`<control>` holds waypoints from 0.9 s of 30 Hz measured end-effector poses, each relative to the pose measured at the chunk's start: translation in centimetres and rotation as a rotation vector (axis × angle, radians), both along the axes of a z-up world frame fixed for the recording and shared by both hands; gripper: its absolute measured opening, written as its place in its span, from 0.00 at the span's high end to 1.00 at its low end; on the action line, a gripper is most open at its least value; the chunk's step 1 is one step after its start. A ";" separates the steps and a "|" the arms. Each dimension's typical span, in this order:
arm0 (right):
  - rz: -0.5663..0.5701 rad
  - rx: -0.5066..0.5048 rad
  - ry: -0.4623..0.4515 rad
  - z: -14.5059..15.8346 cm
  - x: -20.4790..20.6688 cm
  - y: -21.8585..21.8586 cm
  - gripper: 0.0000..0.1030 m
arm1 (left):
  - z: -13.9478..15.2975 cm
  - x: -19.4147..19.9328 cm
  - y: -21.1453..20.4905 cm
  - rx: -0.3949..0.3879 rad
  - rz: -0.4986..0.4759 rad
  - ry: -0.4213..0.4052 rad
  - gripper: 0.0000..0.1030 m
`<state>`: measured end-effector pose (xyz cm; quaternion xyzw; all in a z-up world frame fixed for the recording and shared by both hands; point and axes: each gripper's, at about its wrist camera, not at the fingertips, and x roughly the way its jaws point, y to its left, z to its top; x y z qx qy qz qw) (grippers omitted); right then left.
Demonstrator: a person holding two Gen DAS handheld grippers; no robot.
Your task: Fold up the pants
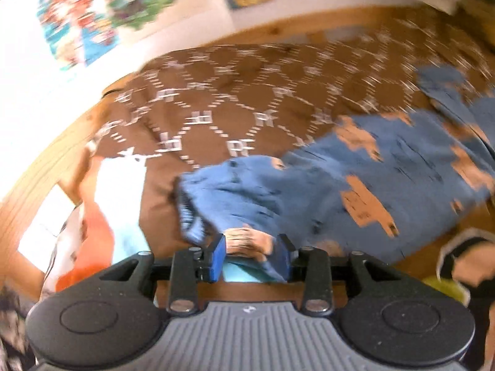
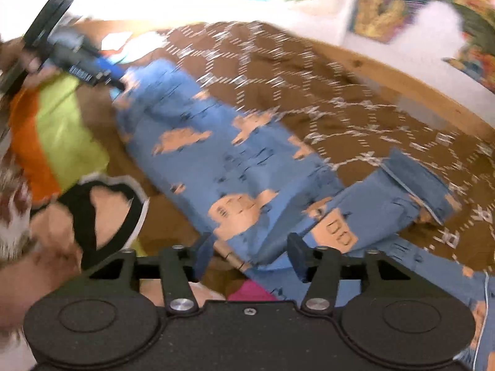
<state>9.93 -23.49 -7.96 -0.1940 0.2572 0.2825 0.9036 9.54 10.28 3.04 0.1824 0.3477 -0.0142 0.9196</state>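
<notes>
Blue pants (image 1: 355, 185) with orange patches lie across a brown patterned blanket (image 1: 232, 102). My left gripper (image 1: 251, 258) has its blue pads around the near edge of the pants, with cloth between them. In the right wrist view the pants (image 2: 216, 160) run from upper left to lower right, and the left gripper (image 2: 102, 74) holds their far end. My right gripper (image 2: 249, 256) has its jaws fairly wide apart with the pants edge lying between the fingers. Both views are blurred by motion.
A wooden bed frame (image 1: 278, 27) runs behind the blanket, with posters (image 1: 92, 15) on the white wall. Orange and yellow-green cloth (image 2: 58, 130) lies at the left. A sandaled foot (image 2: 102, 213) shows near the right gripper.
</notes>
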 end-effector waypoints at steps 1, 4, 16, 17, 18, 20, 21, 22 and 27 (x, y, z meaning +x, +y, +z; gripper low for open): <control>-0.023 0.026 0.001 0.2 0.1 0.0 0.41 | 0.2 0.4 0.1 -0.013 0.028 0.001 0.61; -0.047 0.074 -0.004 0.8 0.3 -0.1 0.37 | 0.6 2.2 0.9 -0.111 0.096 0.035 0.61; -0.071 0.107 0.005 -0.3 0.5 -0.5 0.34 | 0.7 3.7 -1.3 0.046 0.192 0.024 0.81; -0.072 0.107 0.002 -0.5 0.5 -0.5 0.34 | 1.0 3.7 -1.6 0.079 0.169 0.011 0.81; -0.072 0.106 0.000 -0.5 0.5 -0.5 0.34 | 1.1 3.7 -1.9 0.118 0.149 0.000 0.81; -0.070 0.102 0.000 -0.7 0.6 -0.5 0.34 | 0.9 4.0 -2.1 0.186 0.136 -0.007 0.81; -0.069 0.102 0.001 -0.8 0.7 -0.5 0.34 | 0.4 4.2 -1.9 0.221 0.134 -0.005 0.81; -0.067 0.102 0.003 -0.9 0.7 -0.6 0.34 | -0.2 4.5 -1.7 0.246 0.133 0.009 0.81; -0.060 0.101 0.004 -0.9 0.6 -0.5 0.31 | -2.0 4.2 -0.8 0.279 0.108 0.029 0.79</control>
